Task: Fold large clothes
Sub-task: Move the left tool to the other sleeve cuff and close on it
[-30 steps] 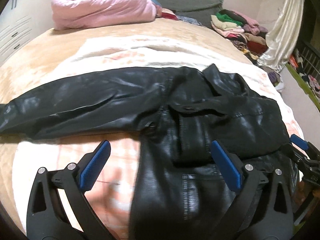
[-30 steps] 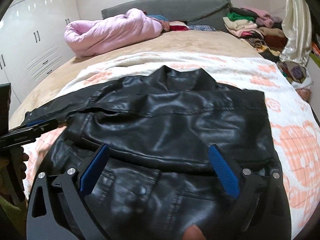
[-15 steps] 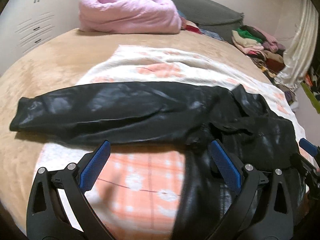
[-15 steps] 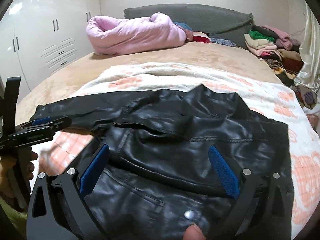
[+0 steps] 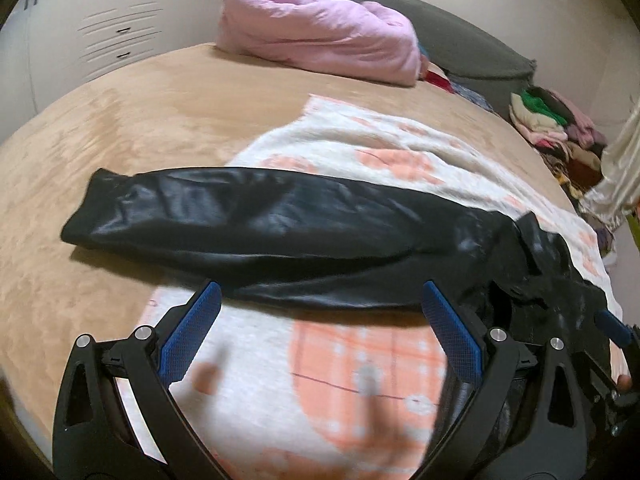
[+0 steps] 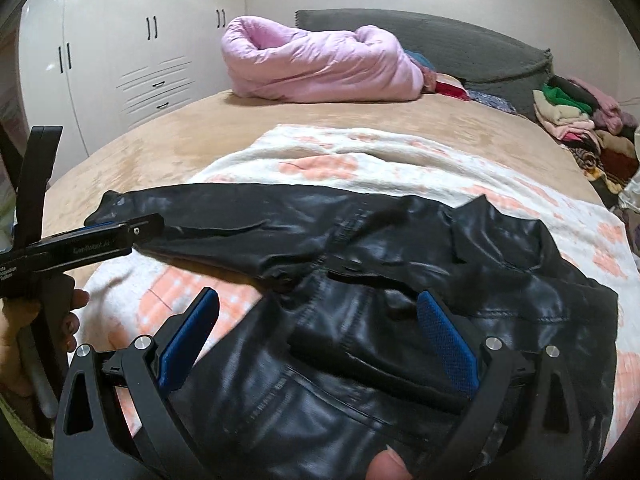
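Note:
A black leather jacket (image 6: 400, 320) lies flat on a white and orange blanket (image 6: 360, 156) on the bed. Its left sleeve (image 5: 260, 220) stretches out to the left onto the tan bedspread. My left gripper (image 5: 320, 320) is open and empty, hovering just in front of that sleeve. It also shows at the left of the right wrist view (image 6: 100, 236). My right gripper (image 6: 316, 328) is open and empty above the jacket's body, near the armpit seam. Its blue tip shows at the right edge of the left wrist view (image 5: 616, 326).
A rolled pink duvet (image 6: 320, 68) lies at the head of the bed against a grey headboard (image 6: 460, 48). A pile of folded clothes (image 6: 580, 120) sits at the far right. White wardrobes (image 6: 120, 60) stand to the left.
Both grippers have swung to the left. The left gripper has moved from over the jacket's body to in front of the outstretched sleeve. The jacket has not moved.

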### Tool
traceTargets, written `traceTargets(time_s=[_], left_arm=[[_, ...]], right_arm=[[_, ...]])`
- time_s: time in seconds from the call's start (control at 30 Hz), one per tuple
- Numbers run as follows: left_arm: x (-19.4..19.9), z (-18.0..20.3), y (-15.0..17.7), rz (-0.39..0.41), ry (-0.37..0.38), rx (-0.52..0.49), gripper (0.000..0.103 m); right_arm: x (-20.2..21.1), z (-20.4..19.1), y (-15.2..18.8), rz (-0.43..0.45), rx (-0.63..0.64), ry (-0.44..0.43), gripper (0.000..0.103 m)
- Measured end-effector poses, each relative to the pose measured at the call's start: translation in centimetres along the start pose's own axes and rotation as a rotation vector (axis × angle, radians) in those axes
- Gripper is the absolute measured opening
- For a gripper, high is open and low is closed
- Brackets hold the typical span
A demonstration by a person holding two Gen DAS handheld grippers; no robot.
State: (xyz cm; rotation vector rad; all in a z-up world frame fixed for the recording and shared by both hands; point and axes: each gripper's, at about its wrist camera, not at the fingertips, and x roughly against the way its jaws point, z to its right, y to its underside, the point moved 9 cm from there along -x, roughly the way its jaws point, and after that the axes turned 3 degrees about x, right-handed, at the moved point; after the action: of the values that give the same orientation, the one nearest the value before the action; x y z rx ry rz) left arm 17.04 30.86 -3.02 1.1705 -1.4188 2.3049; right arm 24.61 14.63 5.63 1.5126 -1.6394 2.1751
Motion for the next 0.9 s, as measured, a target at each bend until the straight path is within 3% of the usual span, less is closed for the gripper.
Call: traceTargets(time_s=[0.47,0.9], left_arm=[[-1.2,-6.8,-1.1,-0.011,-0.065,0.176,0.093],[-3.9,-12.9,-1.5,-0.033,-0.064,0.423,0.093]], right_arm=[[-2.7,-4.5,-2.3,0.002,0.045,-0.059,0.099],[-3.9,-4.6,-0.3,-0.034,0.015,-0.079,0.099]])
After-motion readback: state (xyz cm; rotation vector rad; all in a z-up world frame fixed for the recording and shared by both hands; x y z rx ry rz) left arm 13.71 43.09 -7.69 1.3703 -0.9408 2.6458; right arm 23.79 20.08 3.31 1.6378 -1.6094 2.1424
